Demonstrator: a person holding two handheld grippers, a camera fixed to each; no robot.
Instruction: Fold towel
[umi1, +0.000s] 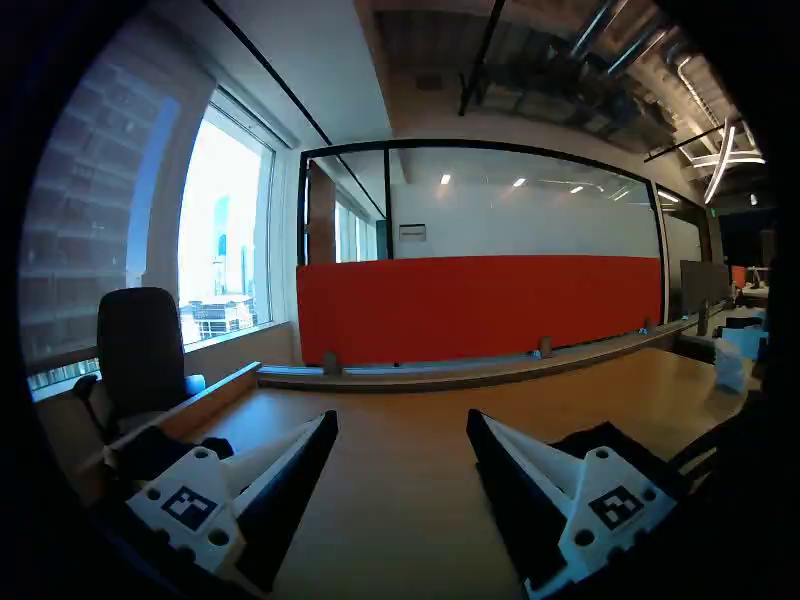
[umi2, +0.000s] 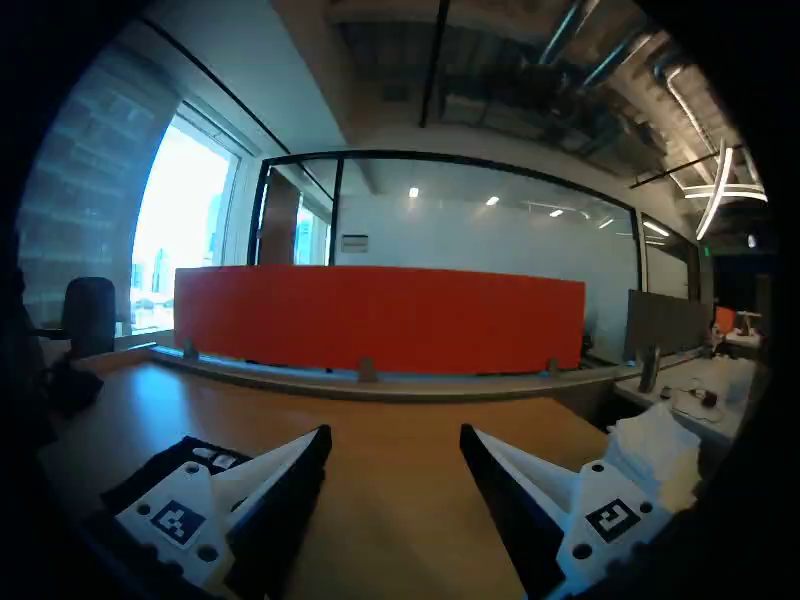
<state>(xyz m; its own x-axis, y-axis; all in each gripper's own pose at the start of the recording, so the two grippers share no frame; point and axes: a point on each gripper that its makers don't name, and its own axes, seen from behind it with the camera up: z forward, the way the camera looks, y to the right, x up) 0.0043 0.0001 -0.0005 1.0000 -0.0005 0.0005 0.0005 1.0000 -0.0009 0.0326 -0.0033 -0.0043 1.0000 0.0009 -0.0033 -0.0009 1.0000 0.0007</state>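
Note:
My left gripper (umi1: 400, 420) is open over the bare wooden desk (umi1: 400, 500), its white-and-black fingers (umi1: 290, 460) wide apart with nothing between them. My right gripper (umi2: 395, 432) is also open above the same desk (umi2: 400, 520) and holds nothing. A pile of white folded cloth, seemingly towels (umi2: 655, 445), sits at the desk's right edge in the right gripper view, just beyond the right finger (umi2: 540, 500). In the left gripper view a pale white pile (umi1: 730, 365) lies far right on the desk. I cannot tell whether it is the same pile.
A red divider panel (umi1: 480, 305) (umi2: 380, 315) runs along the desk's far edge. A black office chair (umi1: 140, 350) stands at the left by the window (umi1: 225, 240). A neighbouring desk with a monitor (umi2: 665, 320) lies at the right.

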